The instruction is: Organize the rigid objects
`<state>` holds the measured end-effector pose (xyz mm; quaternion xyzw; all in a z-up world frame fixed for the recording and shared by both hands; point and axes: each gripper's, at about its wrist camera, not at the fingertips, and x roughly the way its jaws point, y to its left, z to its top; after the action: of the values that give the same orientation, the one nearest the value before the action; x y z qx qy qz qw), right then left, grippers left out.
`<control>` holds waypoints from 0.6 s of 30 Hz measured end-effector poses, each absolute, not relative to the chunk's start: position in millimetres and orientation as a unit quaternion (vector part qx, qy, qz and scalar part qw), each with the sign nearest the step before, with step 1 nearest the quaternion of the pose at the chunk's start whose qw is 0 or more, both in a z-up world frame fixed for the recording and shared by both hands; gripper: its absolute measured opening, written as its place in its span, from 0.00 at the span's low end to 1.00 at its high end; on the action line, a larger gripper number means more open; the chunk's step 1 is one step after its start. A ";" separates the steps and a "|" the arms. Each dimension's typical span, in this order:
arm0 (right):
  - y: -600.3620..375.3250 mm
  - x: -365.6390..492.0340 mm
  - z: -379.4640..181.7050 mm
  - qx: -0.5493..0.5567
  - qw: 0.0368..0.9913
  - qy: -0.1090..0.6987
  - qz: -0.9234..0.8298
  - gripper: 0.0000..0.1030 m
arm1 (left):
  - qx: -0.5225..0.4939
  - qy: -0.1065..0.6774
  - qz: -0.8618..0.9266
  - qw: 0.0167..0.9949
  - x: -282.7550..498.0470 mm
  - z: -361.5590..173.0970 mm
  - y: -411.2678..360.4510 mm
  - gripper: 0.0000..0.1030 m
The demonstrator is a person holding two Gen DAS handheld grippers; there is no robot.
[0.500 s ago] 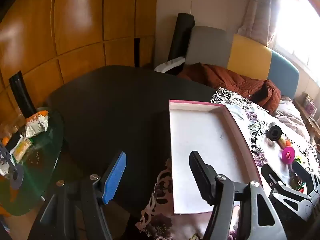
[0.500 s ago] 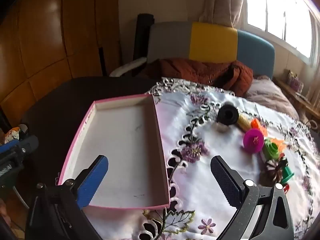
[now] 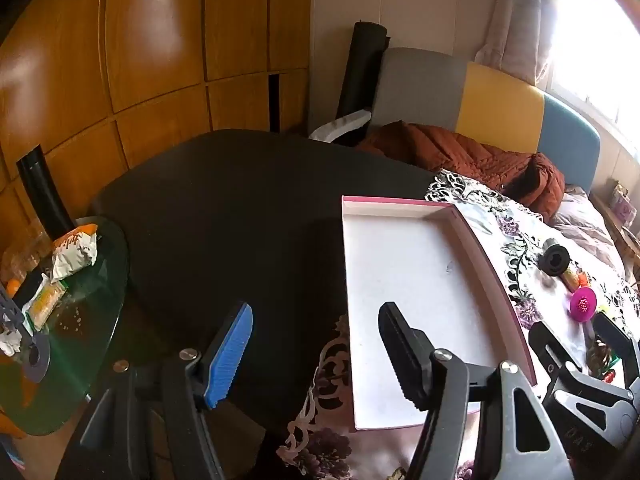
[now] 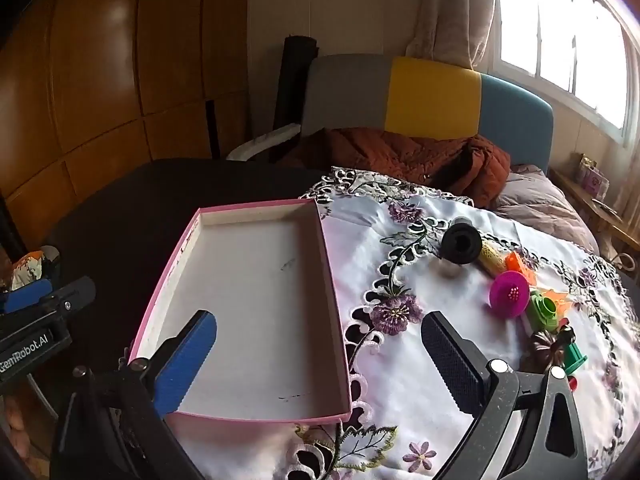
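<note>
- One shallow box (image 4: pixel 256 304) with a pink rim and white floor lies on the table, straddling the edge of the flowered cloth (image 4: pixel 424 384); nothing lies inside it.
- Several small items sit on the cloth to the right of the box, well apart from it: a black spool (image 4: pixel 461 245) farthest back, then a yellow piece (image 4: pixel 492 260) touching it, an orange piece (image 4: pixel 520 266), a magenta funnel (image 4: pixel 509 293), a green piece (image 4: pixel 543 312), and a dark brown piece (image 4: pixel 546 350) nearest the camera.
- Right gripper (image 4: pixel 316 360) hangs over the box's near right corner, fingers spread wide, blue pad above the box floor and black pad above the cloth; it holds nothing.
- Left gripper (image 3: pixel 316 354) hovers by the box's near left side, fingers apart but less wide, blue pad over the bare dark table (image 3: pixel 224 216), black pad over the box floor (image 3: pixel 416 280); it grips nothing.
- From the left view, the spool (image 3: pixel 555 258) and funnel (image 3: pixel 583 304) sit right of the box.
</note>
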<state>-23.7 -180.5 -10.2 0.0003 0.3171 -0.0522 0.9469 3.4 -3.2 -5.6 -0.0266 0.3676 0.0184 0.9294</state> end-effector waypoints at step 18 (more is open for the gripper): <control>-184.8 -23.6 -11.6 -0.002 0.948 0.315 -0.050 1.00 | -0.017 0.372 0.014 0.928 3.1 -7.9 -7.0 0.65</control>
<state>-23.6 -184.8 -11.6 -0.0021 0.3150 -0.0500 0.9478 3.1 -7.0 -7.9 -0.0165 0.3723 0.0136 0.9278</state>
